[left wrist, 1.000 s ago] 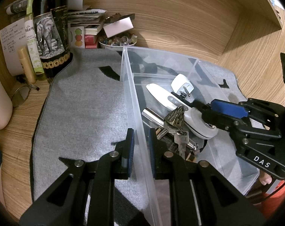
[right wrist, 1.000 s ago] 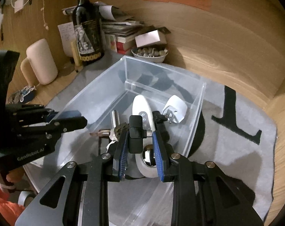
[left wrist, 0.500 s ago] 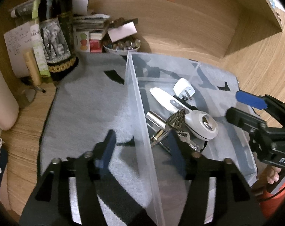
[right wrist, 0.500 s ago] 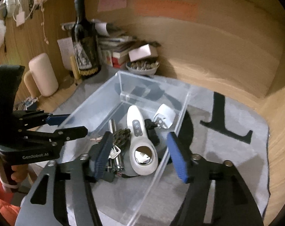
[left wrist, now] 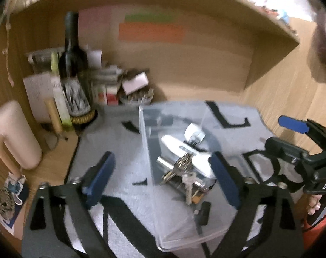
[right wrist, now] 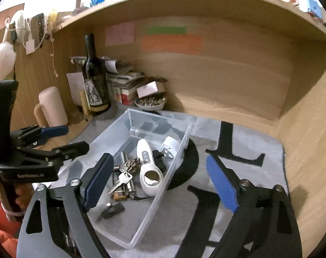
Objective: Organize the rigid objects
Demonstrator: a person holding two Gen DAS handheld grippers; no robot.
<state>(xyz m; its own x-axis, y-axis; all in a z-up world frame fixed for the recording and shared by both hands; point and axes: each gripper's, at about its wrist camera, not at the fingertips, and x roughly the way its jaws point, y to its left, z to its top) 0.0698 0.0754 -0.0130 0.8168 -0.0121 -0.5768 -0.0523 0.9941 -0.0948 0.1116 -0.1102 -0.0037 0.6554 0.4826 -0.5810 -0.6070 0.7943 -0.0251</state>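
Note:
A clear plastic bin (right wrist: 180, 148) stands on a grey mat (right wrist: 244, 148); it also shows in the left wrist view (left wrist: 145, 142). Inside lie a white handheld device (right wrist: 149, 167), a white plug (right wrist: 170, 145), a bunch of keys (right wrist: 125, 175), a metal cylinder (left wrist: 163, 163) and a small black piece (right wrist: 113, 209). My left gripper (left wrist: 163, 180) is open and empty above the bin's left wall. My right gripper (right wrist: 160, 182) is open and empty, raised above the bin's near end.
A dark wine bottle (right wrist: 95, 81), stacked books and papers (right wrist: 124, 79), a bowl of small items (right wrist: 150, 103) and a cream mug (right wrist: 52, 107) crowd the back left corner. Wooden walls close in behind and to the right, with a shelf above.
My left gripper let go of the bin wall and opened. My right gripper released the small black piece into the bin and opened. Both pulled up and back.

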